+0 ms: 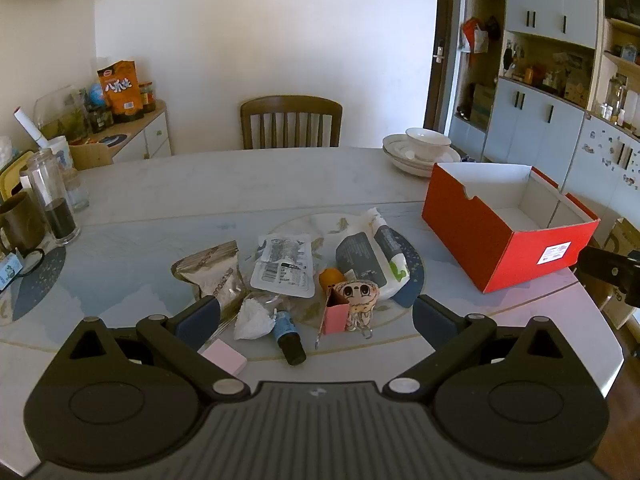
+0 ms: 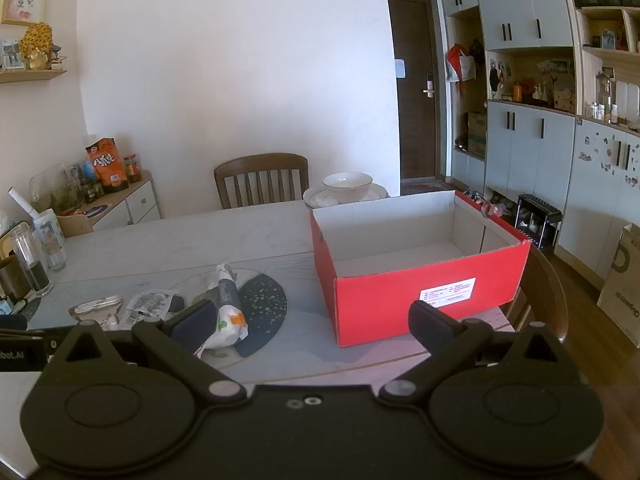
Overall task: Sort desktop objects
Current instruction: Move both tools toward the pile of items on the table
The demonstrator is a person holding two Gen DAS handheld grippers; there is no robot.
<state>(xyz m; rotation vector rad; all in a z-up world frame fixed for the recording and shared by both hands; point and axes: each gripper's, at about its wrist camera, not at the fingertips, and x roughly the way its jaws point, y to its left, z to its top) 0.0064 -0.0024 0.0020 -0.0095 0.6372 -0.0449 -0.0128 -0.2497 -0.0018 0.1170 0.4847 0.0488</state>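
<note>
A pile of small objects lies on the table in the left wrist view: a silver pouch (image 1: 214, 272), a clear sachet (image 1: 284, 266), a wipes pack (image 1: 374, 258), an orange (image 1: 331, 278), a small doll (image 1: 360, 300), a pink carton (image 1: 336, 312), a blue-labelled bottle (image 1: 289, 336), a crumpled tissue (image 1: 252, 318) and a pink eraser (image 1: 225, 356). An open red box (image 1: 508, 226) stands to the right, empty inside (image 2: 400, 252). My left gripper (image 1: 316, 316) is open above the pile. My right gripper (image 2: 312, 316) is open and empty before the box.
Stacked white bowls and plates (image 1: 420, 152) sit behind the box. Glass jars and a mug (image 1: 48, 200) stand at the table's left edge. A wooden chair (image 1: 291, 122) is at the far side. A dark round mat (image 2: 262, 304) lies under the pile.
</note>
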